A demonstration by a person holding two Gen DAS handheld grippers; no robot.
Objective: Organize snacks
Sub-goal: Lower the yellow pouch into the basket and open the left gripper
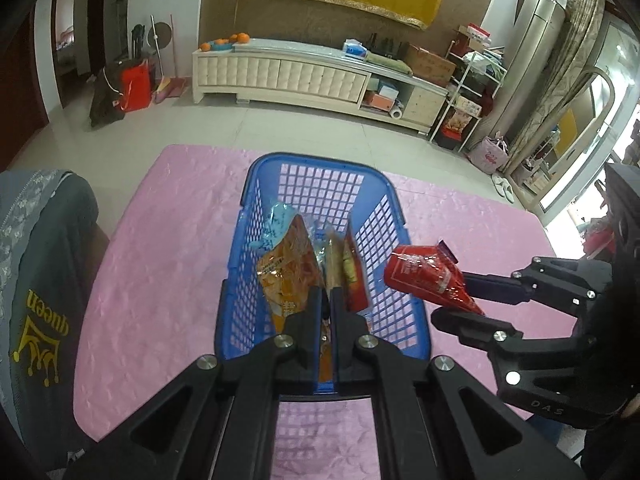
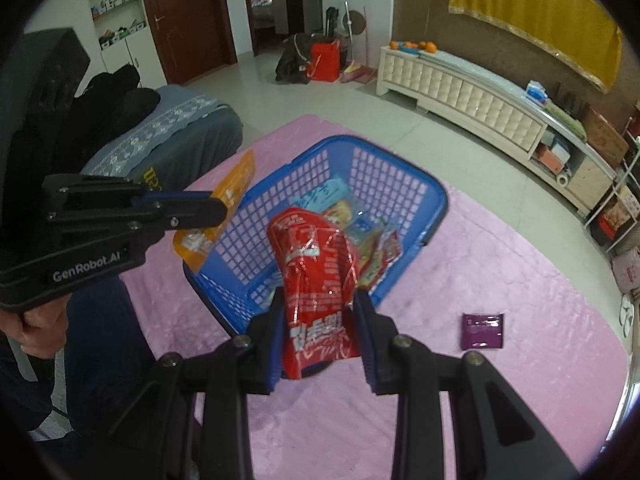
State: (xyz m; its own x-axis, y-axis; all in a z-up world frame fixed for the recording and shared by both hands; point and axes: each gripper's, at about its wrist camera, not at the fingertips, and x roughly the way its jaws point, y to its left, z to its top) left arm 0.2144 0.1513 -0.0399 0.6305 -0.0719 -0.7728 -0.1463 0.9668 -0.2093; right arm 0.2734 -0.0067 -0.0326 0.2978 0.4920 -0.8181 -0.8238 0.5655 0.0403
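Note:
A blue plastic basket stands on the pink tablecloth and holds several snack packets, among them a light blue one. My left gripper is shut on an orange snack packet, held above the basket's near-left side. My right gripper is shut on a red snack packet, held beside the basket's right wall. A purple packet lies flat on the cloth to the right of the basket.
A chair with a grey embroidered cover stands against the table's left side. Beyond the table lie a tiled floor and a long cream cabinet along the far wall. A hand holds the left gripper's handle.

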